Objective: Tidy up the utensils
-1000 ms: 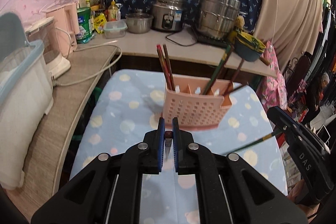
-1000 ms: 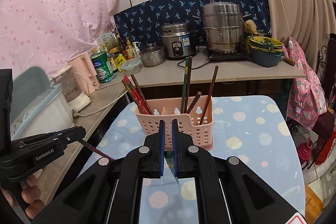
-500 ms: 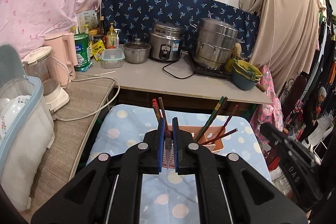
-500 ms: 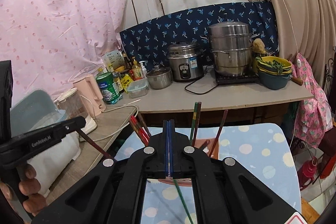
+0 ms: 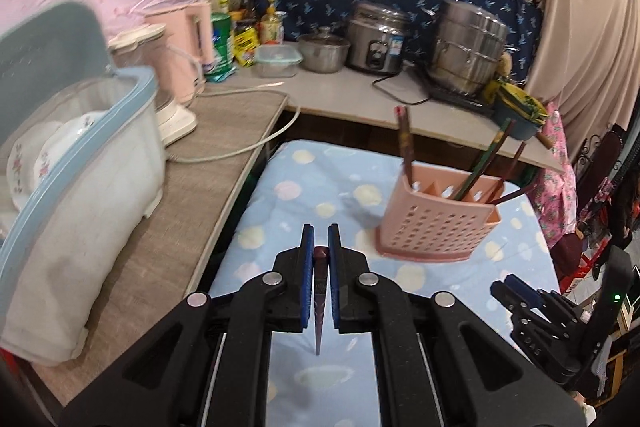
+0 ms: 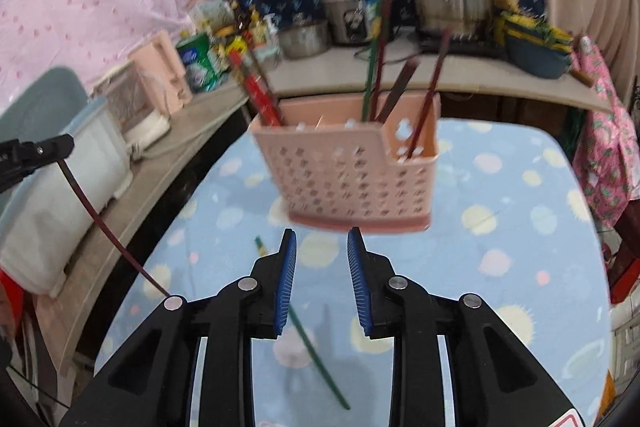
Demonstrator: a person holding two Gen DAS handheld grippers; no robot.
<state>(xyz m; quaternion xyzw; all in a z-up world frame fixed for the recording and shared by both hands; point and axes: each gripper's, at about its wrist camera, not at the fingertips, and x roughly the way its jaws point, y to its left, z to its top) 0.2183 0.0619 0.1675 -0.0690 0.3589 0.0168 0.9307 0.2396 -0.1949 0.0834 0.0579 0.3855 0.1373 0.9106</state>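
A pink perforated utensil holder [image 5: 436, 223] [image 6: 352, 171] stands on the blue dotted tablecloth [image 5: 320, 187], with several chopsticks upright in its compartments. My left gripper [image 5: 320, 251] is shut on a dark red chopstick [image 5: 319, 307], left of and short of the holder. In the right wrist view that gripper [image 6: 36, 151] shows at the left edge with the chopstick [image 6: 100, 223] hanging from it. My right gripper [image 6: 322, 239] hovers just in front of the holder with its jaws opening and nothing between the pads. A green chopstick [image 6: 316, 347] lies on the cloth beneath it.
A counter wraps the back and left. It carries a rice cooker [image 5: 376, 43], a steel steamer pot [image 5: 470, 53], a pink kettle [image 5: 188, 43], a white cable [image 5: 240, 151] and a lidded bin of plates [image 5: 76, 163]. Clothes hang at the right [image 5: 592, 47].
The right gripper, shut on the green chopstick before, has dropped toward the holder and parted its jaws; the chopstick now lies on the cloth. The left gripper shifted leftward, still holding the red chopstick.
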